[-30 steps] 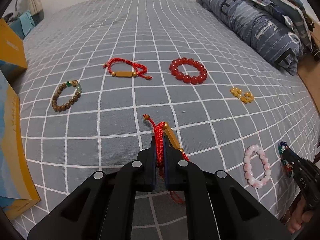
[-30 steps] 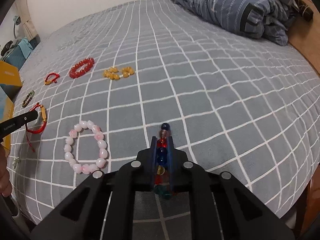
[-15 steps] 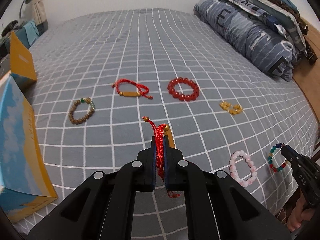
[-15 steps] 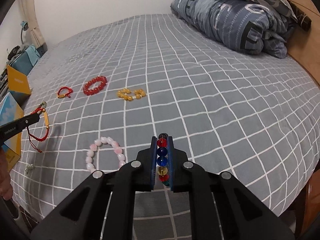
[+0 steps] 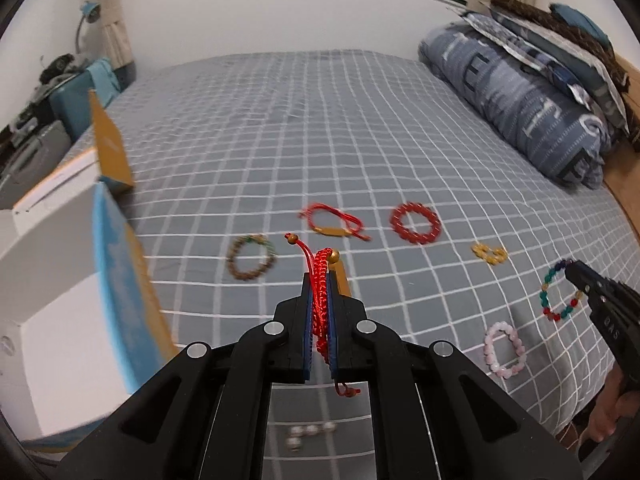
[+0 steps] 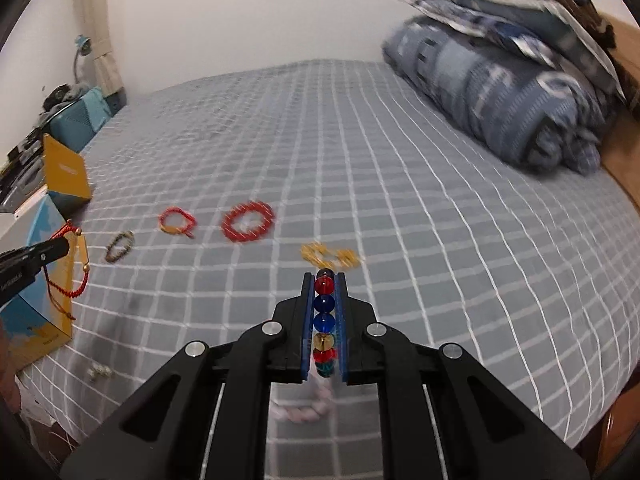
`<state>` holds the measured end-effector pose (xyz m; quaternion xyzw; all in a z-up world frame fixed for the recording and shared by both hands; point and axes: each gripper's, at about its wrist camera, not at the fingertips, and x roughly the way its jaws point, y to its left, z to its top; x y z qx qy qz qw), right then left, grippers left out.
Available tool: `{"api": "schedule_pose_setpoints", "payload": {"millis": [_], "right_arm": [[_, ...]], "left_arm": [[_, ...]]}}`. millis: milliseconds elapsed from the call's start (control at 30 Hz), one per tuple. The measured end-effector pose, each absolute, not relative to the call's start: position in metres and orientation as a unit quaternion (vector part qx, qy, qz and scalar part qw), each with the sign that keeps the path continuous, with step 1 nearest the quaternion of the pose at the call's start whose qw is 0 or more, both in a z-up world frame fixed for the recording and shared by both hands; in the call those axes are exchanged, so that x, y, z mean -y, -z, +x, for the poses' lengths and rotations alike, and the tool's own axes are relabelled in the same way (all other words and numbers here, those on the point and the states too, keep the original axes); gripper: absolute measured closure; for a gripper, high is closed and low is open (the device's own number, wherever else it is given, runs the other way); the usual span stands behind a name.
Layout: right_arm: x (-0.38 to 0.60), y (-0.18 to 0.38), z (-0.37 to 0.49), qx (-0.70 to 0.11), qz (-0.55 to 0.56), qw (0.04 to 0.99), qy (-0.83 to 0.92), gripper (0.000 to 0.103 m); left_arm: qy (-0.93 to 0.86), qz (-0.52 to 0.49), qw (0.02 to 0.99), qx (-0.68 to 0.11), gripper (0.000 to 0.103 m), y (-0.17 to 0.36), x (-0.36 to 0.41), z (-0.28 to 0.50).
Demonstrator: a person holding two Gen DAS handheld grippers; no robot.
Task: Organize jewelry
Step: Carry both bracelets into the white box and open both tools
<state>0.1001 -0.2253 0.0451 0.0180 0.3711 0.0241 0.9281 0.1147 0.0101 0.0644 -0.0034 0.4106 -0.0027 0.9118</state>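
Note:
My left gripper (image 5: 319,280) is shut on a red braided cord bracelet (image 5: 320,276) with a gold bar, held above the bed; it also shows in the right wrist view (image 6: 74,264). My right gripper (image 6: 325,280) is shut on a multicoloured glass bead bracelet (image 6: 324,320), which hangs in the left wrist view (image 5: 560,292). On the grey checked bed lie a brown bead bracelet (image 5: 251,258), a second red cord bracelet (image 5: 332,224), a red bead bracelet (image 5: 415,223), yellow beads (image 5: 490,253) and a pink bead bracelet (image 5: 505,349).
An open white box with blue and yellow sides (image 5: 60,280) stands at the bed's left edge. A small silver piece (image 5: 308,434) lies near the front edge. Folded blue quilts (image 5: 528,96) are stacked at the far right. Clutter sits beside the bed on the left.
Both grippers have risen and tilted up with their bracelets, so the bed looks farther away and the wall and window show. The box now looms closer at the left.

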Motion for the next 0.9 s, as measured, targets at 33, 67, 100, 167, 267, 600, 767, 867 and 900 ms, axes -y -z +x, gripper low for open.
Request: {"api": "schedule_pose_setpoints", "payload": {"millis": [33, 67, 100, 167, 267, 600, 767, 867, 900], "right_arm": [[0.219, -0.049, 0.103, -0.369, 0.016, 0.929, -0.029, 0.094], [0.209, -0.053, 0.107, -0.366, 0.012, 0.930, -0.036, 0.094], [0.196, -0.060, 0.112, -0.363, 0.008, 0.930, -0.048, 0.094], [0.178, -0.069, 0.118, -0.359, 0.006, 0.931, -0.062, 0.094], [0.137, -0.086, 0.129, -0.351, -0.005, 0.932, -0.092, 0.094], [-0.010, -0.122, 0.135, -0.323, -0.041, 0.925, -0.195, 0.094], [-0.088, -0.126, 0.120, -0.321, -0.056, 0.909, -0.261, 0.094], [-0.126, -0.120, 0.108, -0.325, -0.069, 0.897, -0.292, 0.094], [-0.137, -0.116, 0.105, -0.330, -0.070, 0.892, -0.301, 0.094]], "left_arm": [[-0.006, -0.008, 0.913, -0.408, 0.098, -0.069, -0.021, 0.113], [-0.013, -0.011, 0.914, -0.406, 0.098, -0.073, -0.028, 0.111], [-0.020, -0.014, 0.914, -0.404, 0.098, -0.076, -0.035, 0.110], [-0.033, -0.020, 0.916, -0.400, 0.098, -0.085, -0.053, 0.105], [-0.057, -0.027, 0.917, -0.393, 0.098, -0.100, -0.082, 0.095], [-0.137, -0.056, 0.913, -0.381, 0.098, -0.128, -0.182, 0.061], [-0.178, -0.069, 0.903, -0.386, 0.098, -0.125, -0.229, 0.038], [-0.202, -0.082, 0.892, -0.396, 0.098, -0.115, -0.259, 0.023], [-0.210, -0.087, 0.888, -0.400, 0.098, -0.110, -0.269, 0.019]]}}
